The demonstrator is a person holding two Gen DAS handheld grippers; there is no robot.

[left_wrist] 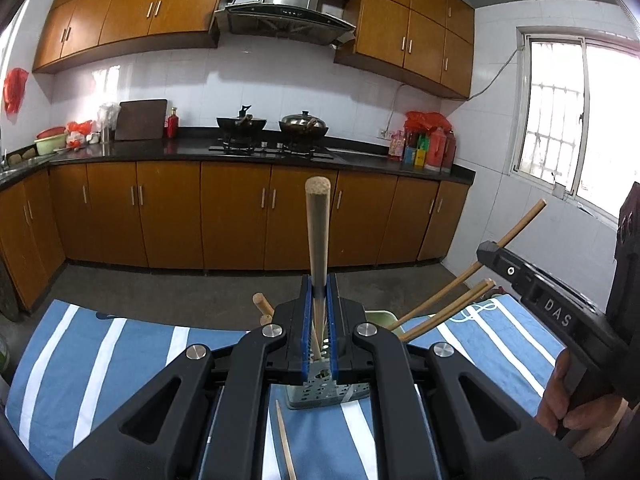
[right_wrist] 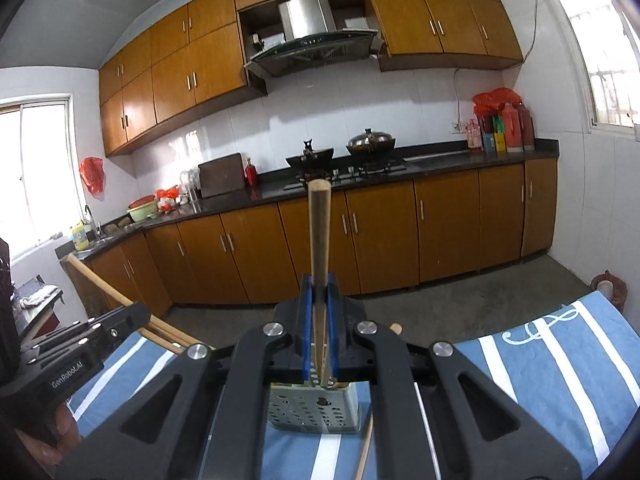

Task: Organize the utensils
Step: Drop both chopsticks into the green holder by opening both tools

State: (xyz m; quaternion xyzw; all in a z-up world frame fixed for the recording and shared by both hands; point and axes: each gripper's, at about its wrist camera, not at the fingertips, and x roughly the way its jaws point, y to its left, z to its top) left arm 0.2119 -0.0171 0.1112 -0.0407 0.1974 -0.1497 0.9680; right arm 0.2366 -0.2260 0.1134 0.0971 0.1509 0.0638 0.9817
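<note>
Now both jaws clenched — left gripper (left_wrist: 319,294) on chopstick (left_wrist: 317,232), right gripper (right_wrist: 319,294) on another chopstick (right_wrist: 319,236) — each pointing straight ahead, lengthwise

I count two grippers: my left gripper (left_wrist: 319,292) clamps one wooden stick (left_wrist: 317,232), and my right gripper (right_wrist: 319,292) clamps another wooden utensil (right_wrist: 319,232). One perforated grey holder (right_wrist: 312,412) stands on one blue-and-white striped cloth (left_wrist: 120,344). From the left wrist view, three chopsticks (left_wrist: 444,312) lean out to the right, and one loose chopstick (left_wrist: 285,440) lies on the cloth. On the far counter I see two woks (left_wrist: 241,123) and one cutting board (left_wrist: 141,119).
</note>
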